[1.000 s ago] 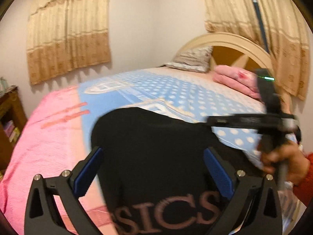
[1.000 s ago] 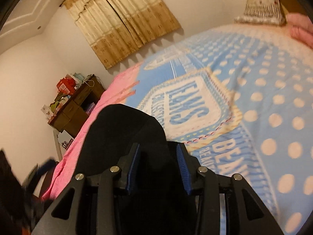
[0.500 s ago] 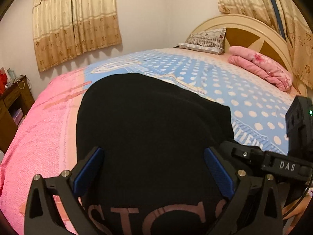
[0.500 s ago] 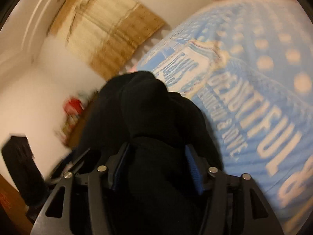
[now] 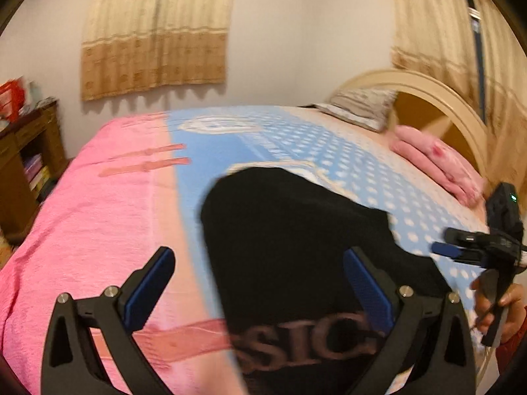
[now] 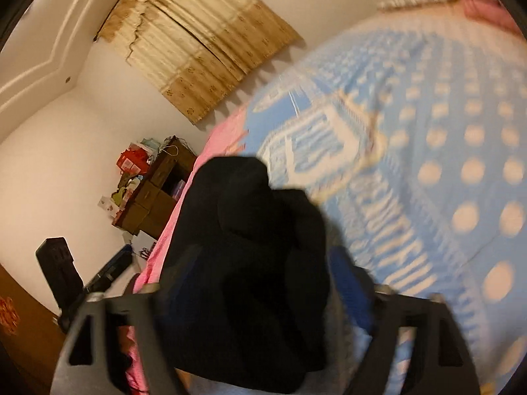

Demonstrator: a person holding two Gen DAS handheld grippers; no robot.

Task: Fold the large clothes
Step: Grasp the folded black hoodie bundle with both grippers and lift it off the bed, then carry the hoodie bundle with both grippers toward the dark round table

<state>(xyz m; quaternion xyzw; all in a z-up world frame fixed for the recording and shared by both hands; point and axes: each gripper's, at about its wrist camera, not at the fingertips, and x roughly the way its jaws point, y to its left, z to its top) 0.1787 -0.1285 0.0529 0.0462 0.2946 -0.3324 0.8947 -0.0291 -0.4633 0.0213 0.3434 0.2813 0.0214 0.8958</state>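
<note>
A black garment (image 5: 296,237) with pinkish lettering lies on the bed cover (image 5: 98,214), partly folded. My left gripper (image 5: 258,283) stands open just above its near part, blue pads wide apart, the cloth under and beyond them, not pinched. At the right edge of the left wrist view a hand (image 5: 504,306) holds my right gripper (image 5: 451,242) beside the garment's right side. In the blurred right wrist view, a bunched fold of the black garment (image 6: 263,230) lies between the right gripper's (image 6: 263,283) fingers. Its jaws are opening, and the right pad (image 6: 347,279) stands off the cloth.
The bed cover is pink on the left and blue with pale dots on the right. A folded pink blanket (image 5: 438,164) and a pillow (image 5: 362,108) lie by the arched headboard (image 5: 428,92). A wooden cabinet (image 5: 23,164) stands left of the bed. Curtains hang on the walls.
The right gripper's jaws have spread from a narrow pinch on the black cloth to wide apart. The left gripper has shifted left, so the garment now sits right of centre in its view.
</note>
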